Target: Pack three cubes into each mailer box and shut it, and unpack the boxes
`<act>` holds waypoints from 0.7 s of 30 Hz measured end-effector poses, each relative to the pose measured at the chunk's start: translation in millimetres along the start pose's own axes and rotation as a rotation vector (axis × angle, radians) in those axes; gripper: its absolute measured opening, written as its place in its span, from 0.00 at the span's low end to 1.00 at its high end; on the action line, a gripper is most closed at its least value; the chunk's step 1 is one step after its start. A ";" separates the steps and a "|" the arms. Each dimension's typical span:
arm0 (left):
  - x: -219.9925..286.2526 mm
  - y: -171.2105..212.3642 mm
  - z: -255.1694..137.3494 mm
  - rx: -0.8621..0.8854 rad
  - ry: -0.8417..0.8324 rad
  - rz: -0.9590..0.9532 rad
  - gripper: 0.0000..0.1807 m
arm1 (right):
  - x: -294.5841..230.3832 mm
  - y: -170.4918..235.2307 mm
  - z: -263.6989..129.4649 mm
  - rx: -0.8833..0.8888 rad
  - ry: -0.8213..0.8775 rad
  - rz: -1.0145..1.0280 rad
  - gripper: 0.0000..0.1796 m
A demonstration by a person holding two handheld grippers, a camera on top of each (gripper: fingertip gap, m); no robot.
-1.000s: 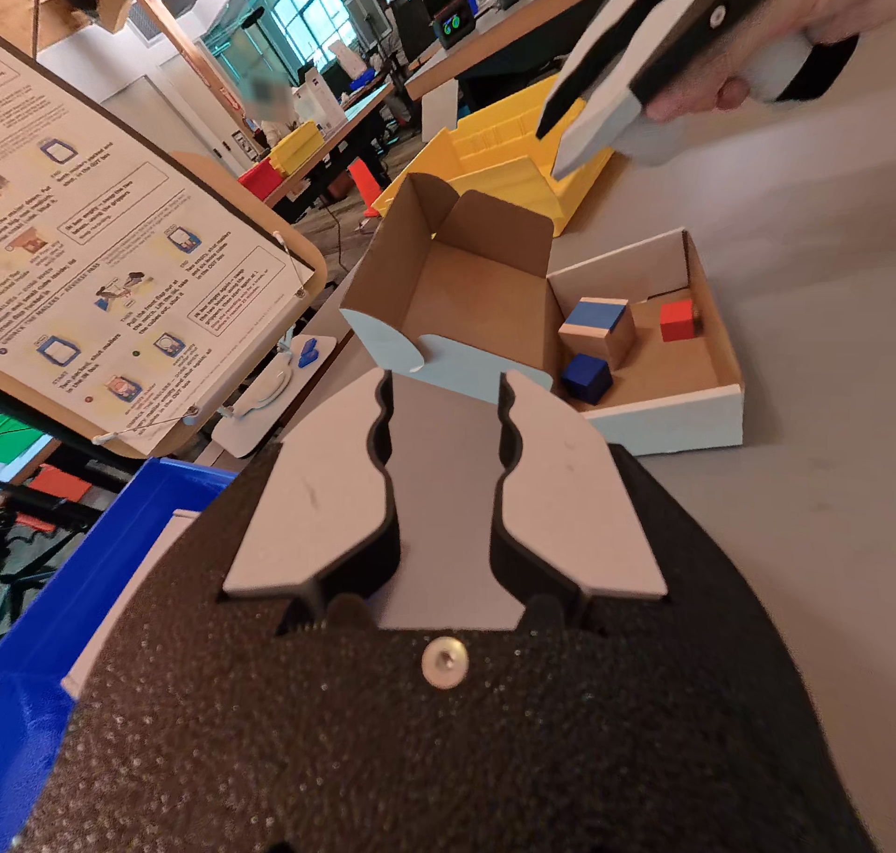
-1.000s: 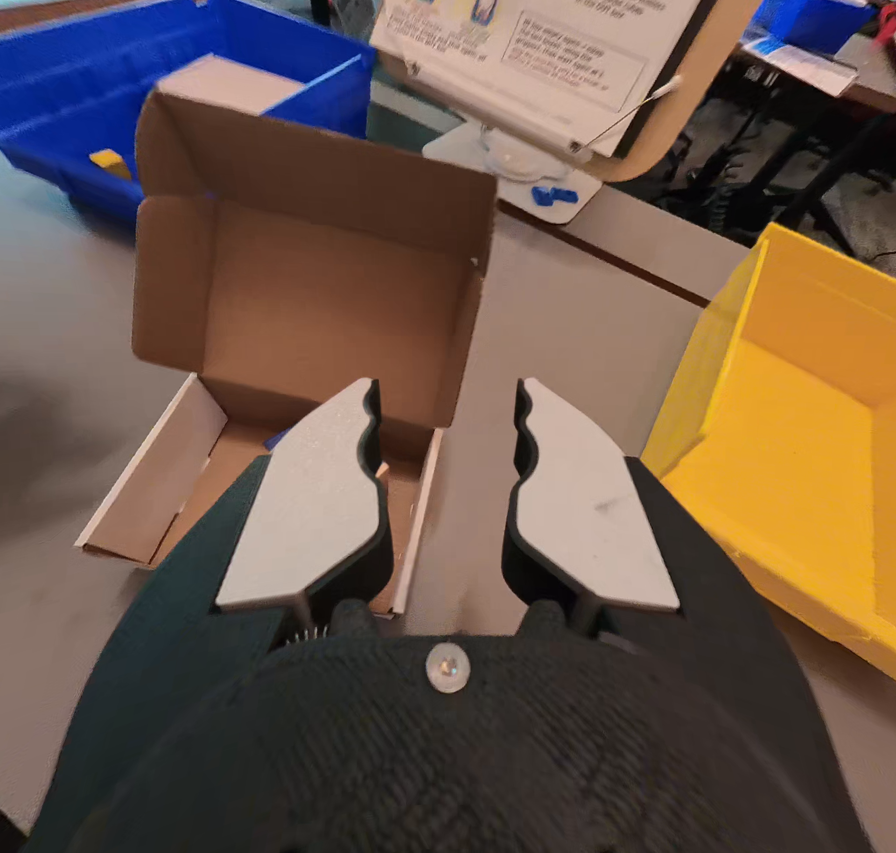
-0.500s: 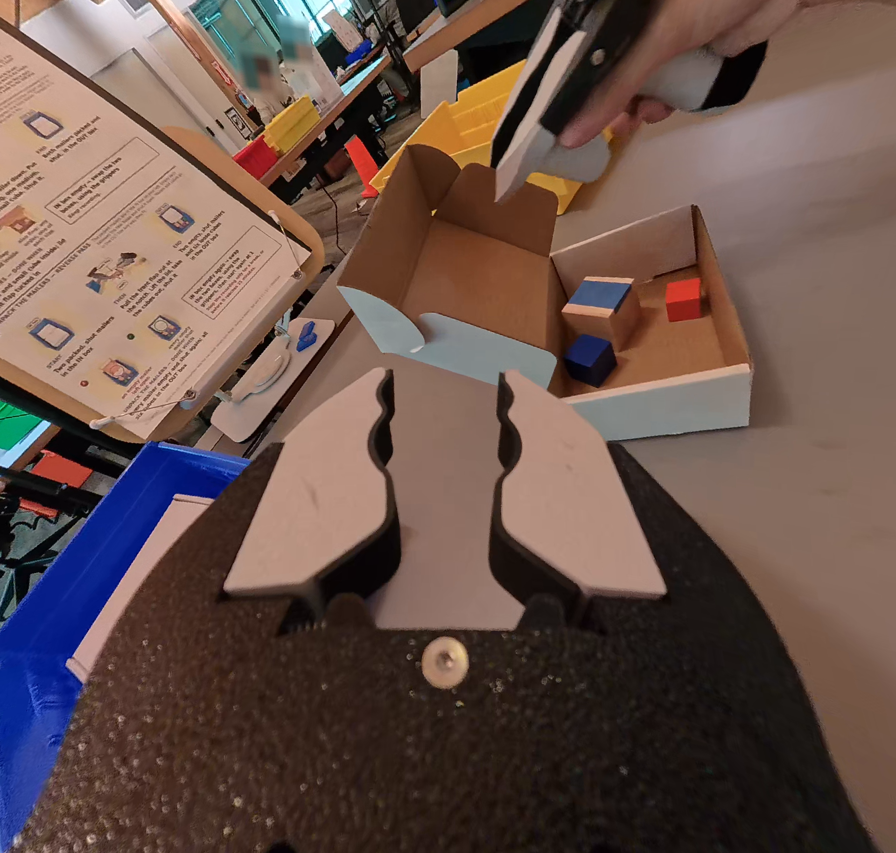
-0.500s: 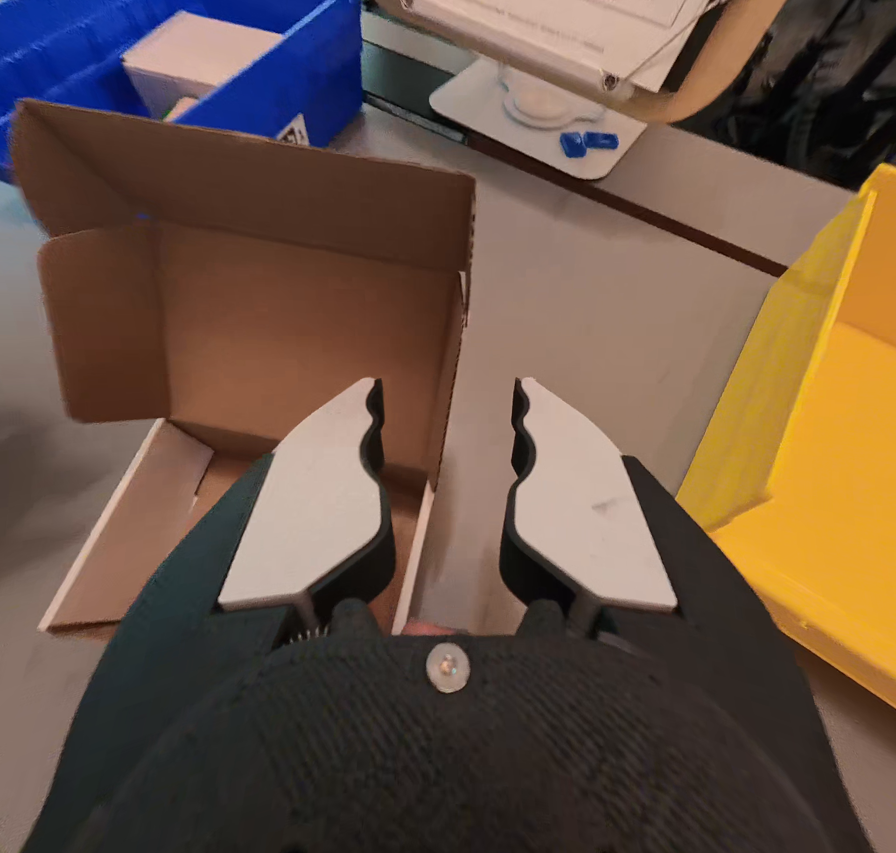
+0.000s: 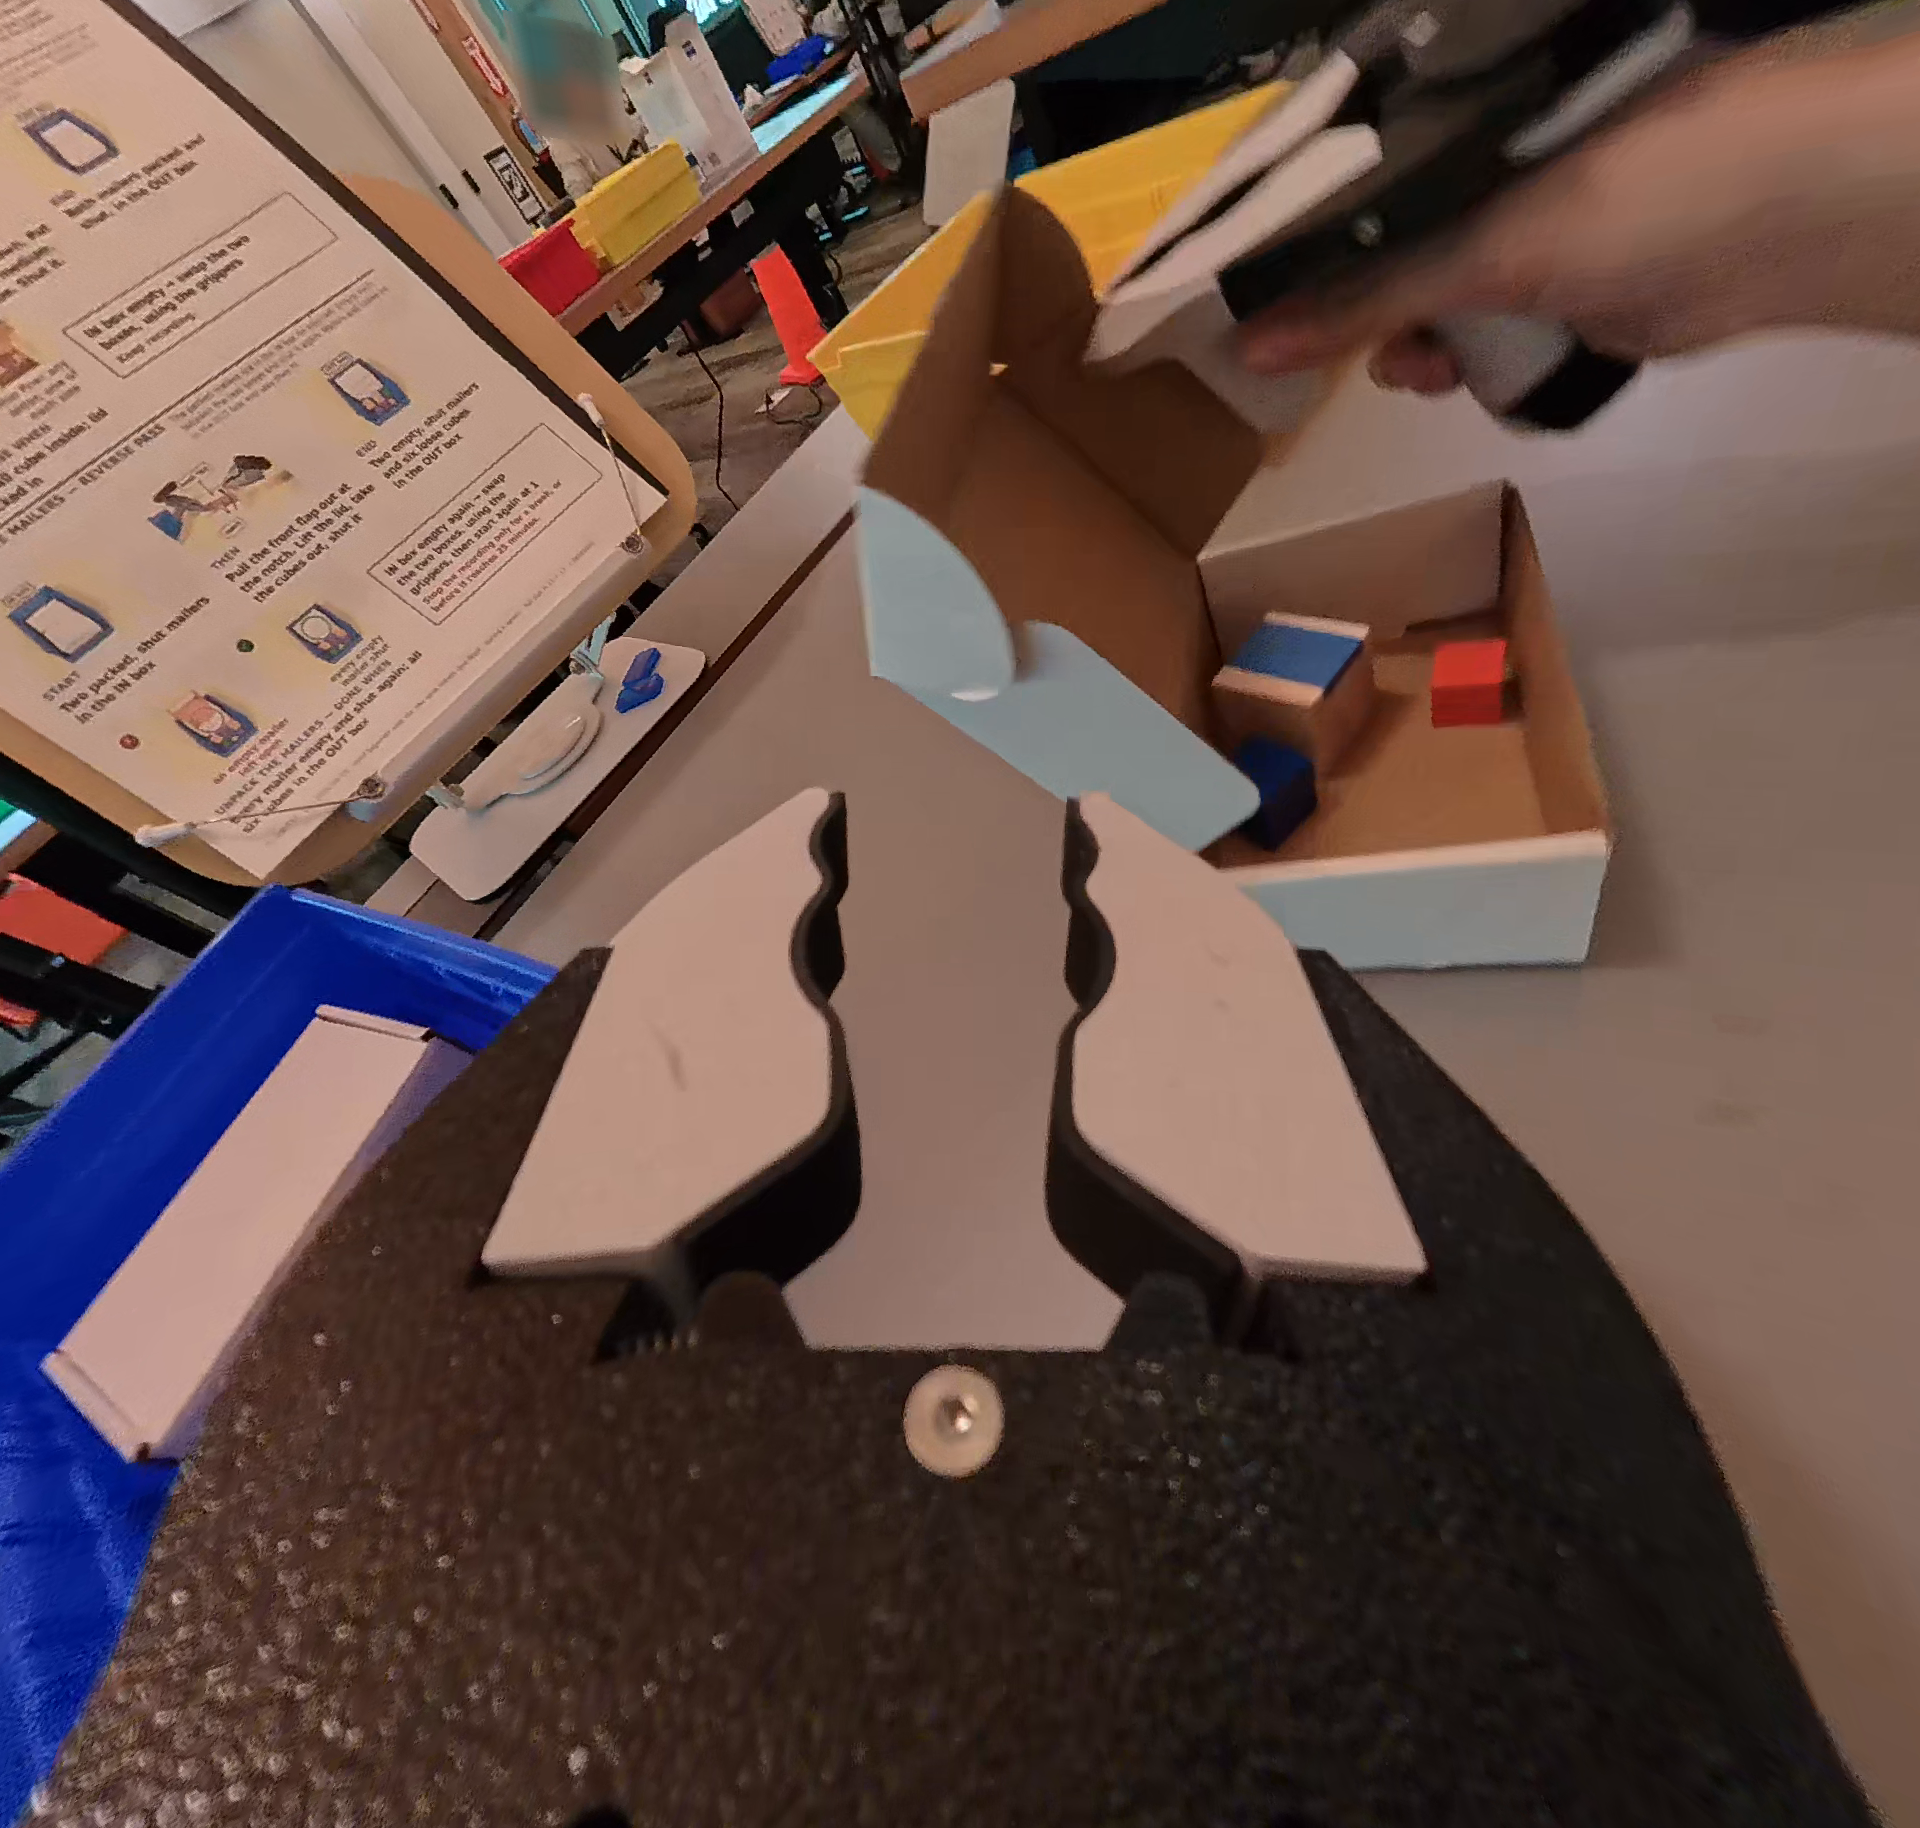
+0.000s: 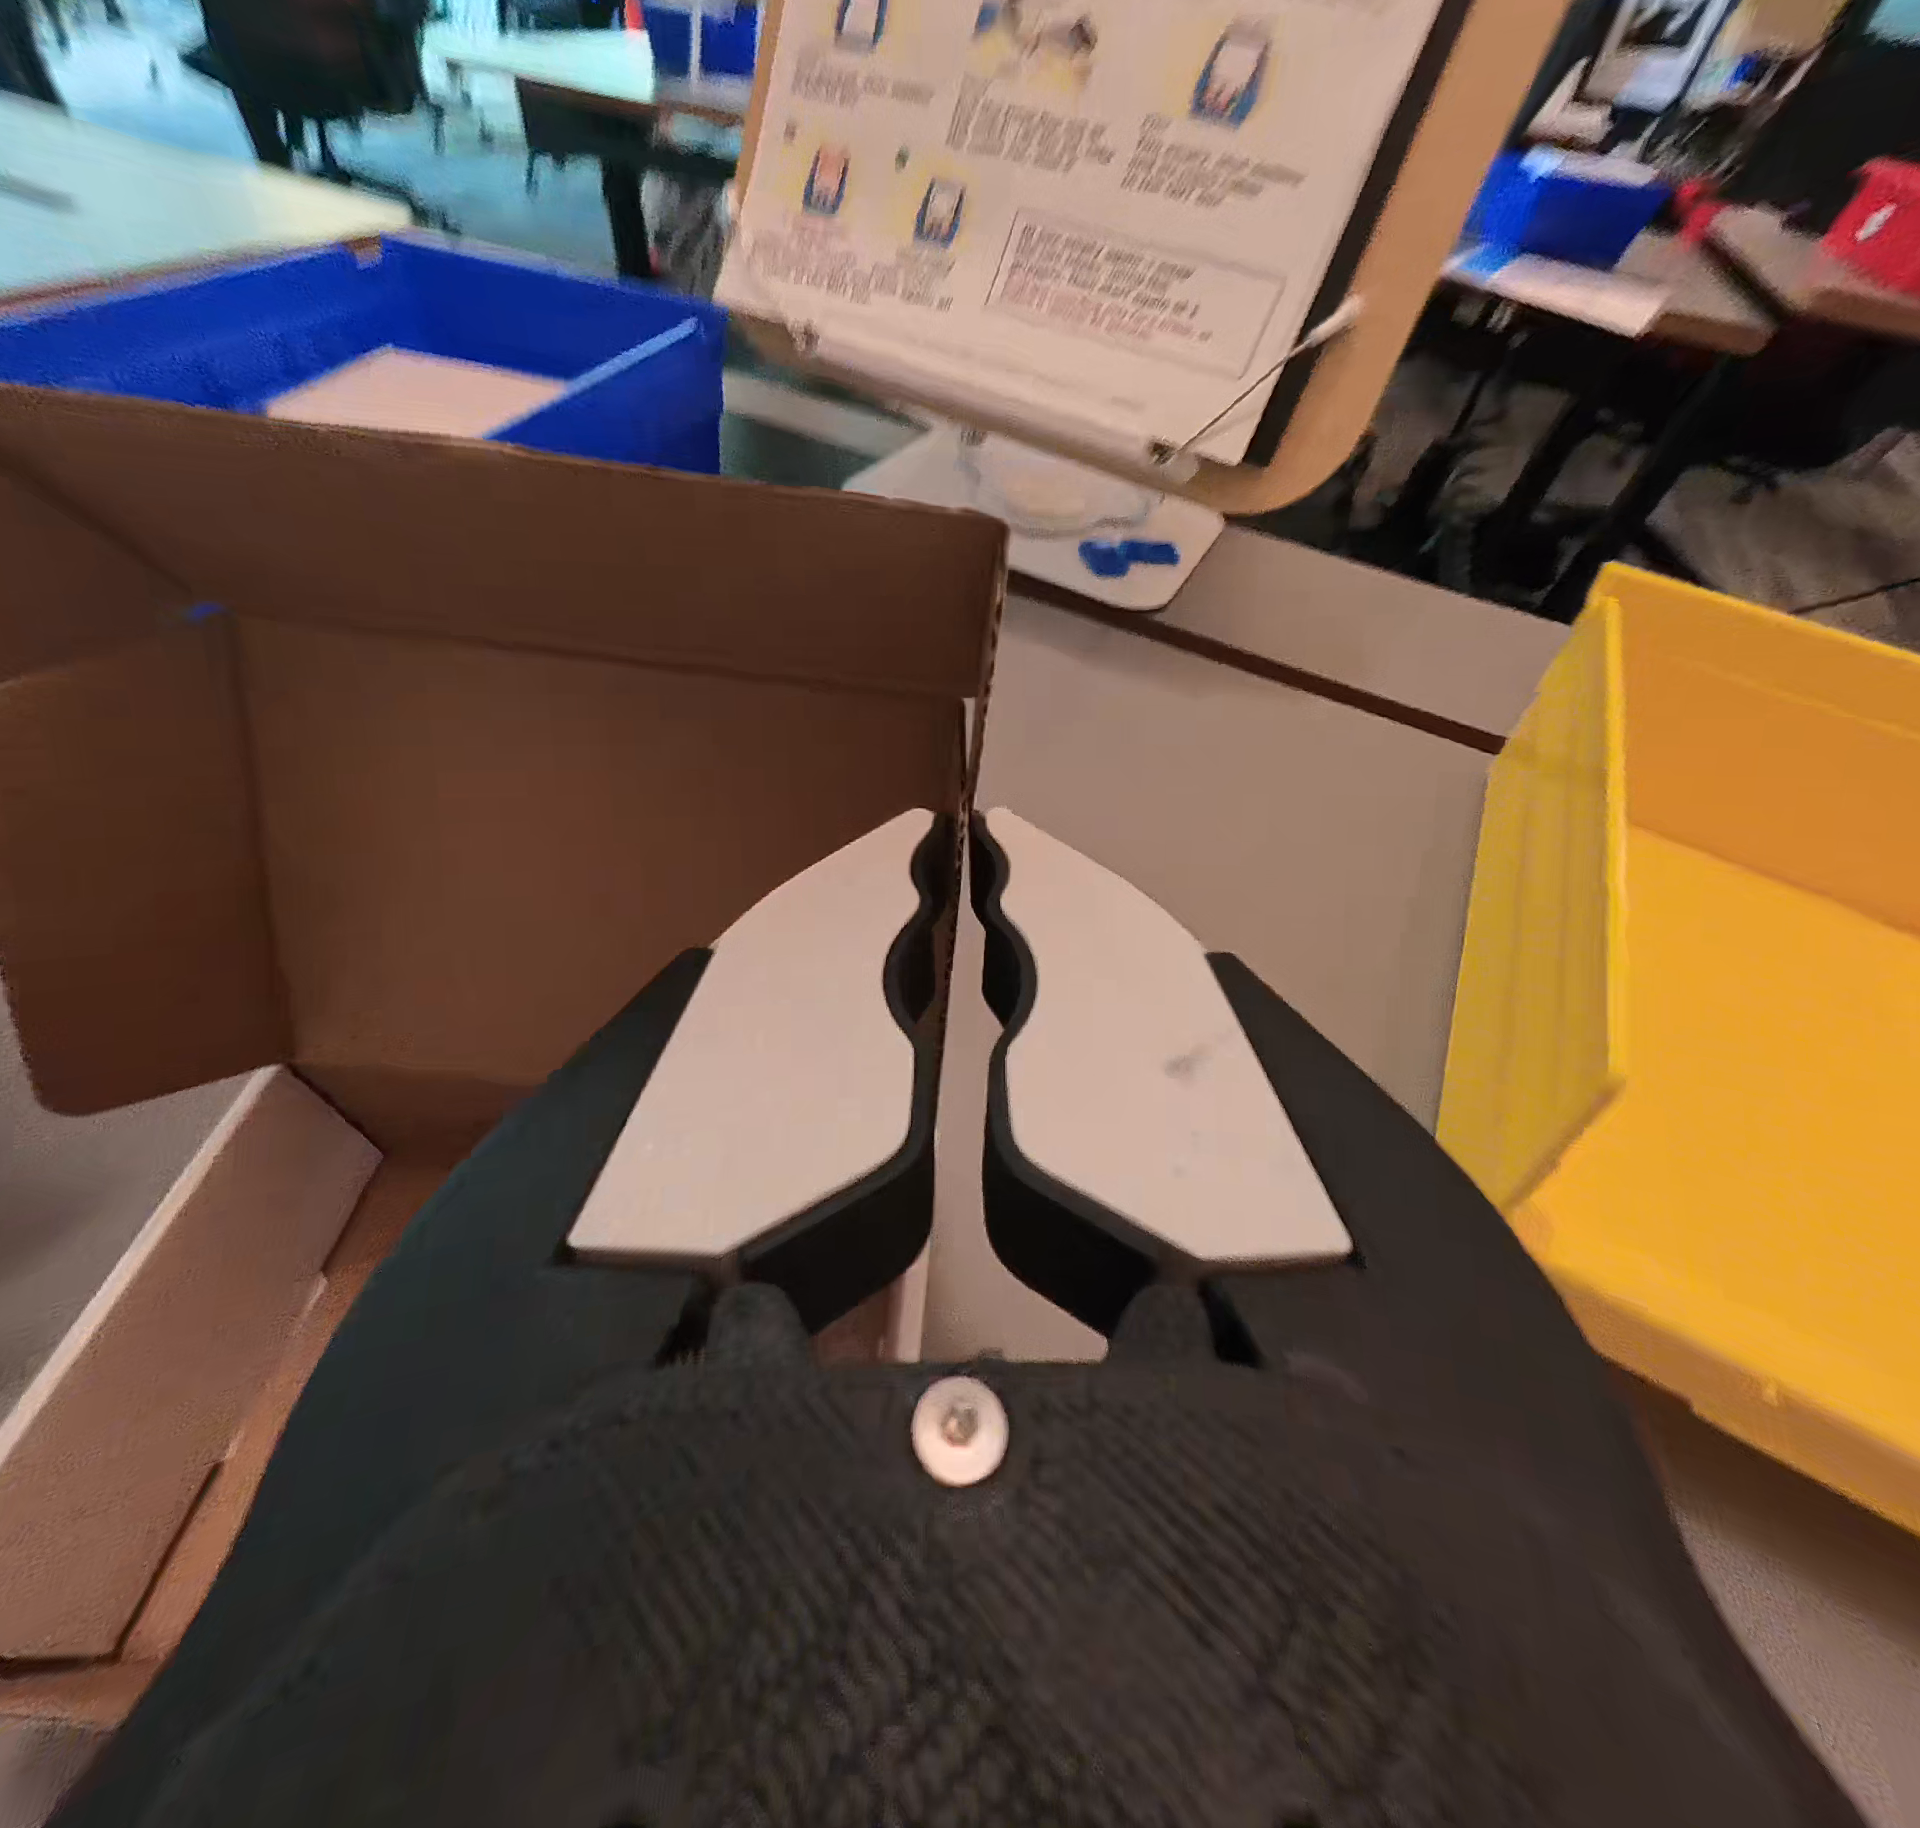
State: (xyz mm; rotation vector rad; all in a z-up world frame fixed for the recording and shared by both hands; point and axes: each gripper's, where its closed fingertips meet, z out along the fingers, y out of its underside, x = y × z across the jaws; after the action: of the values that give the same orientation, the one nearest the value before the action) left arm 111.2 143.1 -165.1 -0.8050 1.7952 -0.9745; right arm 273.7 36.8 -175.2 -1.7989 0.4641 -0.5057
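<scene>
Cardboard lid (image 6: 520, 822) of the mailer box (image 5: 1455, 905) is pinched by the right hand-held gripper (image 6: 961, 843); the left hand-held gripper (image 5: 951, 822) is spread, empty. Three cubes are packed, so folding the lid down seems next.

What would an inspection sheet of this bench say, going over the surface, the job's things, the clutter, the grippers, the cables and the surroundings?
Surface: grey tabletop, bare where visible.
Job's things: open white-and-brown cardboard mailer box with lid raised; inside it a blue-topped wooden cube, a small dark blue cube and a small red cube.
Clutter: blue plastic bin holding a shut white mailer; yellow plastic bin, nothing seen in its visible part.
Grippers: left gripper open, short of the box; right gripper shut on the lid's side edge.
Cables: one black cable on the floor beyond the table.
Surroundings: instruction sheet on a stand; more benches, bins and an orange cone behind.
</scene>
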 end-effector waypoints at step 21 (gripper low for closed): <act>83.8 7.5 7.4 -0.293 0.002 -0.506 0.18 | -13.7 34.1 -93.7 0.187 0.173 -0.009 0.02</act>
State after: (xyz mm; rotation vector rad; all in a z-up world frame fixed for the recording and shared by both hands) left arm 85.9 74.6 -207.6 -1.4930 1.7960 -1.0324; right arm 208.3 -39.0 -185.6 -1.5861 0.5103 -0.6917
